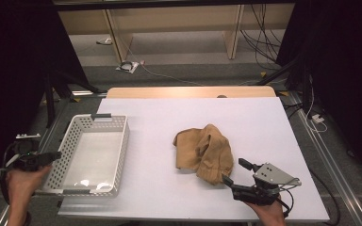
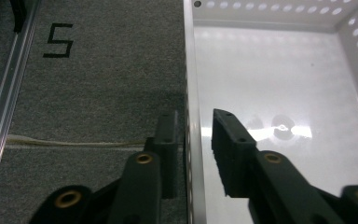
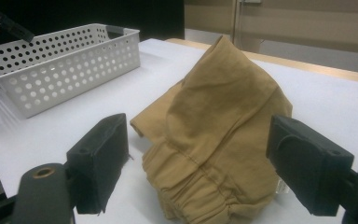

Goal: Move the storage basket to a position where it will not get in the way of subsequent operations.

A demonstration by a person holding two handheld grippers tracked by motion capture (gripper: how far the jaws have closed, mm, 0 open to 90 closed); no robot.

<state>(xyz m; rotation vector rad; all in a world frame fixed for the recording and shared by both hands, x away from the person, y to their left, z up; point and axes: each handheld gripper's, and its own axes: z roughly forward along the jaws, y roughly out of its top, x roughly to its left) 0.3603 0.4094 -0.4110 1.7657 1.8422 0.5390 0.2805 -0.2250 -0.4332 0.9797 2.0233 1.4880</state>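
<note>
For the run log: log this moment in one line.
left tool: open, astride basket wall | right tool: open, at tan garment | basket empty

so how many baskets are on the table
1: a white perforated basket at the table's left side, empty, with the left gripper straddling its left wall. The tan garment lies apart, to its right.

The basket point(image 1: 118, 141) is white perforated plastic with a glossy floor that mirrors the lights. The garment point(image 3: 214, 121) is tan matt woven cloth with a gathered hem. The worktop point(image 1: 264, 122) is smooth, matt white with a wooden edge. The floor point(image 2: 98, 84) is rough grey carpet.
</note>
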